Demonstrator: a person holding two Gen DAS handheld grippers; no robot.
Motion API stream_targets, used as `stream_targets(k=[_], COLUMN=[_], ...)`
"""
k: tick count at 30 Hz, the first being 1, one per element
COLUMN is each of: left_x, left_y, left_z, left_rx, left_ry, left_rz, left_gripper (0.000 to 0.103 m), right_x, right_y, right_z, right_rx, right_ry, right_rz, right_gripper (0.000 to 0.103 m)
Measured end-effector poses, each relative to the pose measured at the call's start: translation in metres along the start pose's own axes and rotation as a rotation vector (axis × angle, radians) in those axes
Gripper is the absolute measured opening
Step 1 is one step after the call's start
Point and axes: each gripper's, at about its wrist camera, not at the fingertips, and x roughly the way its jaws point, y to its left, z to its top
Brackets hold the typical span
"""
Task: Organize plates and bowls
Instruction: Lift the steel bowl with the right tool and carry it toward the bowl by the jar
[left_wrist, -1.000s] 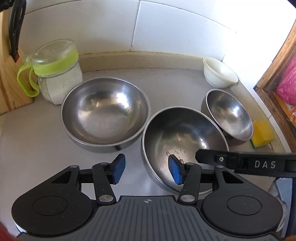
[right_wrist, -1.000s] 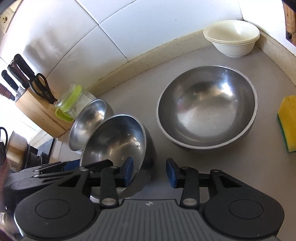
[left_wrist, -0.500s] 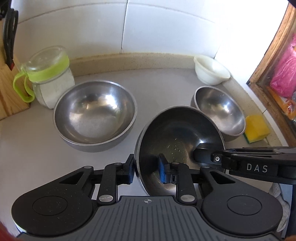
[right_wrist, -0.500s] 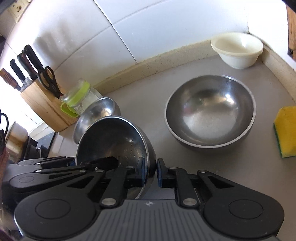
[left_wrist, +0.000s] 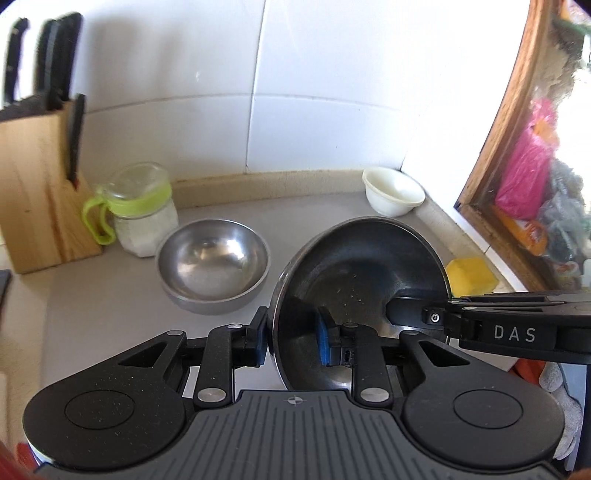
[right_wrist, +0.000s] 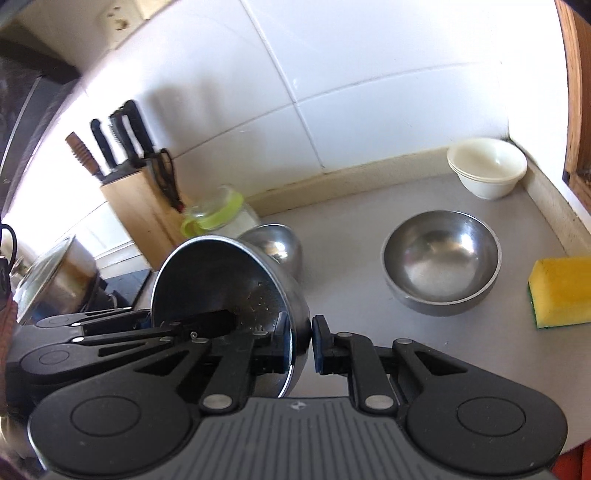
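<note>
While both grippers, left (left_wrist: 290, 341) and right (right_wrist: 302, 341), are clamping opposite rims, the tilted steel bowl (left_wrist: 360, 273) is hanging steady (likely for nesting).

We see our left gripper (left_wrist: 290, 341) clamped on the rim of a large, tilted stainless-steel bowl (left_wrist: 354, 280), one blue pad outside, one inside. Our right gripper (left_wrist: 399, 314) reaches into the bowl from the right; its grip is hard to judge here. A smaller steel bowl (left_wrist: 212, 260) sits on the grey counter (left_wrist: 110, 299), near a green-lidded glass jar (left_wrist: 142, 210), wooden knife block (left_wrist: 37, 177), white bowl (left_wrist: 393, 192) and yellow sponge (left_wrist: 471, 277).
</note>
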Motion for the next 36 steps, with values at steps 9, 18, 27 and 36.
stream_targets(k=[9, 18, 27, 36], left_x=[-0.052, -0.09, -0.092, -0.062], left_y=[0.015, 0.02, 0.008, 0.006], left_z=[-0.036, -0.067, -0.063, -0.02], left_rx=[-0.037, -0.059, -0.03, -0.052], left_ry=[-0.008, -0.002, -0.016, -0.054], left_rz=[0.04, 0.046, 0.013, 0.046], left_gripper=[0.033, 0.034, 0.035, 0.035], right_x=[-0.018, -0.039, -0.046, -0.02], right_y=[0.042, 0.073, 0.067, 0.047], right_z=[-0.031, -0.064, -0.067, -0.01], right_rx=[-0.053, -0.063, -0.009, -0.029], right_ry=[0.024, 0.043, 0.049, 0.023], right_rz=[0.032, 0.033, 0.0, 0.037], right_gripper=[0.018, 0.018, 0.018, 0.018])
